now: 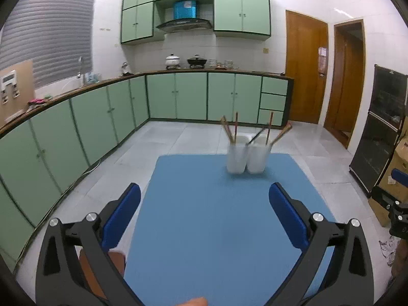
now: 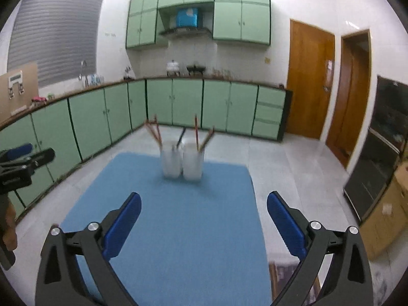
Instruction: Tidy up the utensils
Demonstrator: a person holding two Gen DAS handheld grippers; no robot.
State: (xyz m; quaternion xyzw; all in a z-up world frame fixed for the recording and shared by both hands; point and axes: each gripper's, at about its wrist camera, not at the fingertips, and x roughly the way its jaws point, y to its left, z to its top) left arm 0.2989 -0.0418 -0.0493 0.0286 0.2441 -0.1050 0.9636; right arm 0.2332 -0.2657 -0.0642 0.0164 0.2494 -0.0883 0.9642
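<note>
Utensils point(image 1: 236, 130): chopsticks and at least one dark-handled piece are standing in two white cups, leaning outward in a fan; they are sitting just right of centre in the left wrist view and just left of centre in the right wrist view point(image 2: 196, 130). Blur is keeping me from counting them.

Cups: the left cup point(image 1: 236, 158) and the right cup point(image 1: 257, 158) are standing upright, side by side and touching or nearly so, toward the far edge of the blue mat point(image 1: 204, 216).

Mat: nothing loose is lying on its near part in either view, so the sorting is looking finished or close to it, by my reading.

Left gripper point(image 1: 204, 214): its blue pads are standing wide apart with only bare mat between them; it is holding nothing and hanging well short of the cups.

Right gripper point(image 2: 204, 219): it is spread just as wide, also carrying nothing, low in its own frame and well apart from the cups.

Step in hand: I am judging that both tools are clear of the cups with the load delivered.

Doing it well: keeping the jaws wide and staying low and central over the mat, so no finger is clipping a leaning stick and tipping a cup.

Risk: the light cups are looking top-heavy with sticks splayed out; a sideways brush could topple them.

Surroundings: green cabinets point(image 1: 178, 97) are running along the far wall, and wooden doors point(image 1: 306, 68) are standing at the upper right.
</note>
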